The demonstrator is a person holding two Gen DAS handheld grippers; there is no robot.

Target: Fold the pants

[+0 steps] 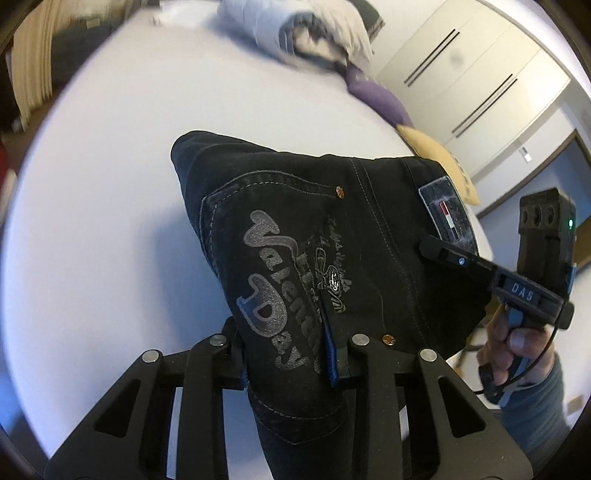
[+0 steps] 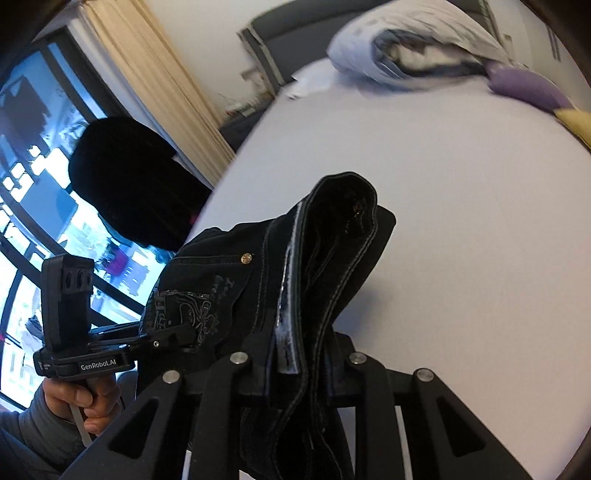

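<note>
Black jeans (image 1: 295,229) with a grey printed back pocket and a striped waist label hang lifted above the white bed (image 1: 110,184). My left gripper (image 1: 291,354) is shut on the pocket area of the jeans. My right gripper (image 2: 299,362) is shut on the bunched waistband (image 2: 325,258). In the left wrist view the right gripper (image 1: 436,251) pinches the waistband beside the label, at the right. In the right wrist view the left gripper (image 2: 166,338) grips the pocket side, at the lower left.
A rolled white and grey duvet (image 1: 314,33) lies at the far end of the bed, with a purple pillow (image 1: 380,99) and a yellow pillow (image 1: 439,155) beside it. White wardrobe doors (image 1: 461,74) stand at the right. A window and beige curtain (image 2: 147,74) are at the left.
</note>
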